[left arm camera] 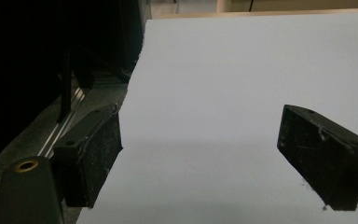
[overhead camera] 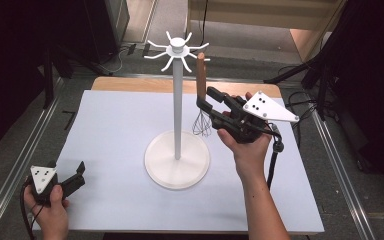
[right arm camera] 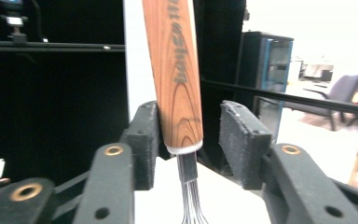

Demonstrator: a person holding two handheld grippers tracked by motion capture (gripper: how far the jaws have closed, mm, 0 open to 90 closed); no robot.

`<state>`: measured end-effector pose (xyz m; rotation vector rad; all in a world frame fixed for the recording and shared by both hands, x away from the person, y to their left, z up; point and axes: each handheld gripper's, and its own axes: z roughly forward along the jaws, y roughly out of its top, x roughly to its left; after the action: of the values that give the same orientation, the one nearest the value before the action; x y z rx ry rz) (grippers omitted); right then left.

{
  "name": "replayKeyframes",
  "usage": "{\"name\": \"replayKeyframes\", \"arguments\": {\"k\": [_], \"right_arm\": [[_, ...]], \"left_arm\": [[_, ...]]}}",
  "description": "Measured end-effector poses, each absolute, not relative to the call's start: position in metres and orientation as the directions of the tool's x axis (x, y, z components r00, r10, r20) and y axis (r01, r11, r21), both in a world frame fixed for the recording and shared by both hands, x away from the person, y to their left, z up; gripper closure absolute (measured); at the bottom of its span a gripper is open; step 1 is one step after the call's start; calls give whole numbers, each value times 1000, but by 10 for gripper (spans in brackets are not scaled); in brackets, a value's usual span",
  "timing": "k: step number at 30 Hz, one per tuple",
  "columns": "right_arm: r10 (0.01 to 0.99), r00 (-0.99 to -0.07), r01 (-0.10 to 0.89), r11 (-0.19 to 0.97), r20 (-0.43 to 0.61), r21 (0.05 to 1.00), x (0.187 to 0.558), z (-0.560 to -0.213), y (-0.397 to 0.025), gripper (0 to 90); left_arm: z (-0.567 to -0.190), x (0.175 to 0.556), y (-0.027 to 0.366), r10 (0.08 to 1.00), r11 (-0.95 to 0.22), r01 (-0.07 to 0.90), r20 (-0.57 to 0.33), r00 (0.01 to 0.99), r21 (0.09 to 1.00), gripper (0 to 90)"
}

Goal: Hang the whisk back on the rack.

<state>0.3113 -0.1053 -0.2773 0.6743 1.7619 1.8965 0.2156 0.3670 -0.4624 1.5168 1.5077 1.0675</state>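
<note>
Reaching forward over the desk [overhead camera: 110,190], the right hand [overhead camera: 247,150] holds its tool [overhead camera: 207,102] around a whisk's wooden handle [right arm camera: 175,74] beside the white stand [overhead camera: 178,110], jaws slightly apart. Left tool [overhead camera: 77,172] rests wide open near the desk's corner.

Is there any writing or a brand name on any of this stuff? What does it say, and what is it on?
Whisk handle: dark lettering runs along the wood, but it is turned sideways, cut off at the top and too blurred to read for certain.
Grey plates on the left gripper and right gripper: black dots, no words.
White stand and table: no text.
</note>
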Motion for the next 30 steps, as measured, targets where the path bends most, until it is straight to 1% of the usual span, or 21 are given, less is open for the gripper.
{"name": "replayKeyframes", "arguments": {"k": [2,3,7,11,12,14,16,18,25,30], "right_arm": [[651,-757,5,-72,50,997,312,-279,-109,523],[651,-756,13,-74,58,997,312,-280,-110,525],[648,-754,54,-100,107,993,314,-287,-117,468],[666,-737,54,-112,116,992,314,-294,-124,434],[669,-734,59,-111,118,992,314,-296,-125,402],[683,-715,94,-119,150,989,315,-300,-128,265],[716,-678,132,-104,167,986,315,-304,-131,184],[738,-653,154,-91,170,984,315,-308,-134,155],[765,-621,189,-69,174,980,317,-326,-148,94],[787,-595,202,-51,164,978,316,-338,-156,86]], "left_arm": [[-462,216,367,998,-42,388,60,-34,921,145],[-462,216,367,998,-44,388,61,-33,921,145],[-462,216,366,997,-45,388,63,-34,921,145],[-462,216,366,997,-49,389,67,-33,920,145],[-462,216,366,997,-49,389,68,-34,920,145],[-462,215,366,997,-51,388,69,-33,920,145],[-462,216,366,997,-50,388,69,-33,920,145],[-462,215,366,997,-52,388,70,-33,920,145],[-462,215,366,997,-53,389,71,-32,920,145],[-462,215,365,997,-57,392,75,-31,918,145]]}}
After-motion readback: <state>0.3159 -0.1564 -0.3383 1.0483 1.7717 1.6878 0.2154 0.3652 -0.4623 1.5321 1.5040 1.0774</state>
